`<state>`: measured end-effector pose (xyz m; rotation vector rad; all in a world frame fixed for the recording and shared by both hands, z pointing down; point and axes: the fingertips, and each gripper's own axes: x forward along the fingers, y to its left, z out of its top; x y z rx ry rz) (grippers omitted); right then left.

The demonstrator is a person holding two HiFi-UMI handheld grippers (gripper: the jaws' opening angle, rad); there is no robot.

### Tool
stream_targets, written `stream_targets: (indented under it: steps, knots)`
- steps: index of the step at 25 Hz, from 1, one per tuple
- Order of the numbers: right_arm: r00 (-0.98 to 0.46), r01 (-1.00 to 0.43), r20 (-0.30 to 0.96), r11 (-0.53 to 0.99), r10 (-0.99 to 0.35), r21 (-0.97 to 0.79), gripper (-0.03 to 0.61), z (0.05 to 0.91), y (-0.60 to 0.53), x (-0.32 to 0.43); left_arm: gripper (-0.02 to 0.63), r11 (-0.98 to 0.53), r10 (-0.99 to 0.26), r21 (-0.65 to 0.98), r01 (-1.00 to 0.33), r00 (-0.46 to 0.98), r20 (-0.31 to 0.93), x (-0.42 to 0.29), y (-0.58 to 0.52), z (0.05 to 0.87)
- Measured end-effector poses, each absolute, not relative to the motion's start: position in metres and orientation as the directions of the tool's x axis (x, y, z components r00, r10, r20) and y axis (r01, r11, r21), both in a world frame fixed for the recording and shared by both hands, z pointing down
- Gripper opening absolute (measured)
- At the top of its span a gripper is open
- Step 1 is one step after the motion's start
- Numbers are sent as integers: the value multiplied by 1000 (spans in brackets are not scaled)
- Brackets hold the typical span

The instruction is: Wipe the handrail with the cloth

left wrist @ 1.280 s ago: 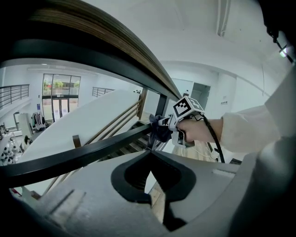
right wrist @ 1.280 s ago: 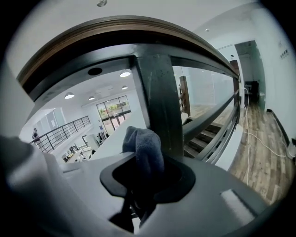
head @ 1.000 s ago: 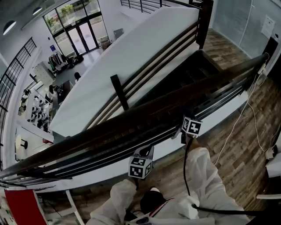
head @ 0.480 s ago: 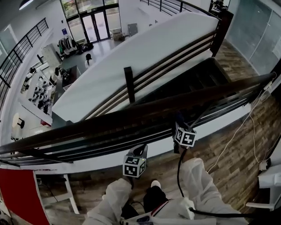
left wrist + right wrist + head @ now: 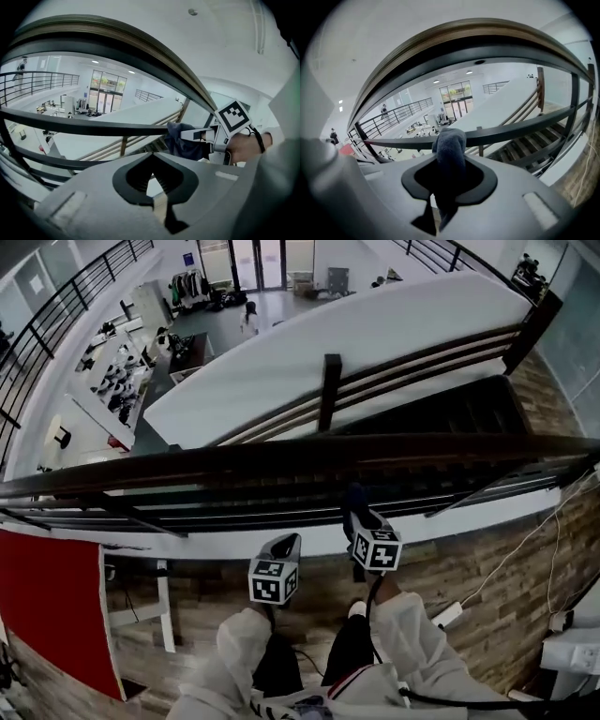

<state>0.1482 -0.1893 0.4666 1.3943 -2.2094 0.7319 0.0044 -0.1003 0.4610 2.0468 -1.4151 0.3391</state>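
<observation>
While in right gripper, cloth (fuzzy)

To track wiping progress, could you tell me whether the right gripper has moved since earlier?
Yes: the right gripper, holding the cloth, has shifted left along the handrail, closer to the stair post.

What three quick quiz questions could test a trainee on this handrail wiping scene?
1. True or false: the left gripper holds the cloth.
2. The right gripper has its jaws: A, apart and empty; B, shut on the cloth; C, shut on a sponge.
3. In the head view, which gripper is nearer the handrail?
Key: 1 false, the left gripper is shut on nothing; 2 B; 3 the right gripper.
</observation>
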Motion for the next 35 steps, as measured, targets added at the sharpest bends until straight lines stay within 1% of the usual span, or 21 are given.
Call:
stream_targets:
  steps: [10,13,18,27,32,35]
  knots:
    - [-593,-763,647,590,-479,-264,81,519,-101,-102,3,59,-803,323,-944,148,577,-225,0,494]
    - [-630,-714,652,645,-423,-272,81,533,-82,-163,3,138,-809,316,-939,78,583,-281,24,508]
    - [-660,-656,663,700,-354,-280,81,552,-53,-255,3,221,-809,308,-925,2,587,-361,51,526]
    - [-709,-570,651,763,-271,-303,81,574,-27,-382,3,285,-808,283,-916,-70,585,-455,69,549]
    - [-731,-570,633,738,-255,-361,81,595,-35,-429,3,259,-803,273,-926,-49,594,-468,59,570]
    - [-741,-562,624,738,-248,-374,81,613,-46,-466,3,261,-807,278,-925,-51,589,-488,49,587]
